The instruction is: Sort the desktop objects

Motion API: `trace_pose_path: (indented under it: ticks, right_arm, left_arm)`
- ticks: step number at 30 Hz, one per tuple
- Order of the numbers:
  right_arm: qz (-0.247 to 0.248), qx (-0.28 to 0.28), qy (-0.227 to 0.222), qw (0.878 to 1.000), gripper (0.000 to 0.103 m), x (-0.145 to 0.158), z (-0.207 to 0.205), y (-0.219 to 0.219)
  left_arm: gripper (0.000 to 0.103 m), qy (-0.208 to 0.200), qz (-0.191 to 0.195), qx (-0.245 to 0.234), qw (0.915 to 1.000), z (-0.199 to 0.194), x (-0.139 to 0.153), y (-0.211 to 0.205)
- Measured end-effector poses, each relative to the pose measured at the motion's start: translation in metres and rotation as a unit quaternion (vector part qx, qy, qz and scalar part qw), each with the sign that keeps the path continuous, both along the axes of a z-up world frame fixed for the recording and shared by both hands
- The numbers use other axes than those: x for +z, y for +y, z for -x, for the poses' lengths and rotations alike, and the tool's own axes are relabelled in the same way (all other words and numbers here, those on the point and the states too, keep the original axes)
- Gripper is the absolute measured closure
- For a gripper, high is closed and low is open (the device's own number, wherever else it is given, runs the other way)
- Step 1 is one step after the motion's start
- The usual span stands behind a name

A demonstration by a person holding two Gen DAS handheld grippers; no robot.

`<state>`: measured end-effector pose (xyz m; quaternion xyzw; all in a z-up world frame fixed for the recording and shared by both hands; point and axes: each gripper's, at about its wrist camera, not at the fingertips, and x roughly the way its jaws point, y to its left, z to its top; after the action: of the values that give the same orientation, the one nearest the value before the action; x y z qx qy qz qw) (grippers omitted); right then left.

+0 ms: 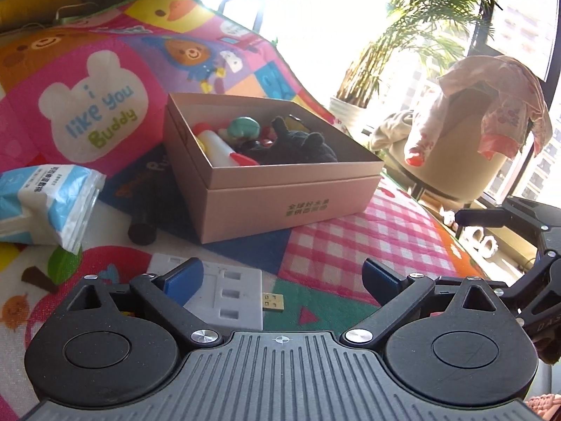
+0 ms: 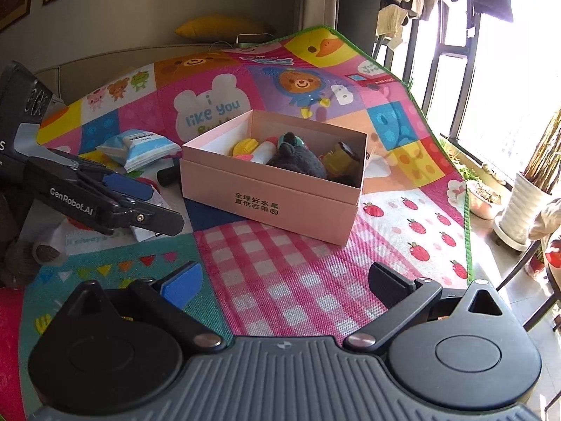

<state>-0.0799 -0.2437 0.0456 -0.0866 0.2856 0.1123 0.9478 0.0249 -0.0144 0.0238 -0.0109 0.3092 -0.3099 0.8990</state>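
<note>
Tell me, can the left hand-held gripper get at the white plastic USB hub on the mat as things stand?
Probably yes. The left hand-held gripper is open, and the white plastic USB hub lies flat on the colourful play mat just ahead, partly behind its left finger, nothing on top.

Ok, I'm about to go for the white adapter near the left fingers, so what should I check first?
1. Left gripper open: ok.
2. Nothing between its fingers: ok.
3. White USB adapter lies free on the mat: ok, left part hidden behind a finger.
4. Pink box open, room left: ok.
5. Right gripper open and empty: ok.
6. Tissue pack clear of adapter: ok.
</note>
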Motion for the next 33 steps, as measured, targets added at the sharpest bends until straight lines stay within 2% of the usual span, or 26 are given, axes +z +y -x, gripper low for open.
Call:
trace_pose_path:
  ticks: [2,4,8,9,13,15,17,19,20,21,22,23,24,25,29,31,33]
  right_arm:
    - [0.002,0.013,0.004,1.000,0.002,-0.002,0.001,0.005]
    - [0.003,0.026,0.007,1.000,0.002,-0.004,0.001,0.014]
    - [0.001,0.047,0.007,0.999,0.002,-0.004,-0.002,0.028]
    - [0.003,0.049,0.007,0.999,0.002,-0.004,-0.003,0.030]
    - [0.017,0.048,0.006,0.999,0.002,-0.005,-0.002,0.027]
    - [0.023,0.041,0.015,0.999,0.001,-0.007,-0.003,0.024]
    - [0.021,0.033,0.026,0.999,0.001,-0.011,-0.004,0.023]
    - [0.015,0.031,0.037,0.999,0.001,-0.013,-0.004,0.025]
    - [0.010,0.031,0.041,0.999,0.001,-0.014,-0.003,0.027]
    - [0.004,0.032,0.044,0.998,0.001,-0.014,-0.002,0.029]
    - [-0.003,0.030,0.046,0.998,0.001,-0.013,-0.001,0.033]
    - [-0.016,0.023,0.046,0.999,0.000,-0.012,-0.002,0.037]
    - [-0.031,0.013,0.049,0.998,0.000,-0.012,-0.004,0.041]
    - [-0.049,0.000,0.052,0.997,0.000,-0.012,-0.007,0.046]
    - [-0.099,-0.054,0.083,0.990,0.000,-0.021,-0.028,0.070]
    - [-0.098,-0.068,0.093,0.988,0.000,-0.026,-0.036,0.084]
    - [-0.072,-0.090,0.100,0.988,0.000,-0.032,-0.044,0.097]
  left_arm:
    - [0.002,-0.020,-0.016,0.025,0.9994,0.000,0.002,0.004]
    - [0.002,-0.018,-0.024,0.049,0.9984,-0.008,0.000,0.012]
    - [0.002,0.051,0.004,0.061,0.9968,-0.032,-0.012,0.030]
    - [0.002,0.058,0.012,0.062,0.9963,-0.033,-0.013,0.033]
    - [0.002,0.087,0.054,0.024,0.9944,-0.020,-0.012,0.031]
    - [0.002,0.104,0.070,-0.024,0.9918,-0.007,-0.012,0.016]
    - [0.002,0.095,0.074,-0.052,0.9914,0.008,-0.007,0.007]
    - [0.002,0.067,0.072,-0.042,0.9943,0.021,0.001,0.007]
    - [0.001,0.047,0.064,-0.020,0.9966,0.026,0.006,0.010]
    - [0.001,0.017,0.036,0.021,0.9990,0.032,0.010,0.014]
    - [0.000,-0.016,-0.003,0.068,0.9976,0.036,0.012,0.016]
    - [0.000,-0.043,-0.047,0.113,0.9915,0.040,0.011,0.017]
    - [0.000,-0.060,-0.093,0.160,0.9809,0.039,0.008,0.019]
    - [0.000,-0.064,-0.121,0.191,0.9720,0.039,0.004,0.022]
    - [0.000,-0.049,-0.156,0.239,0.9571,0.033,-0.012,0.038]
    - [0.000,-0.051,-0.149,0.245,0.9566,0.036,-0.008,0.045]
    - [0.000,-0.061,-0.161,0.263,0.9494,0.038,-0.008,0.048]
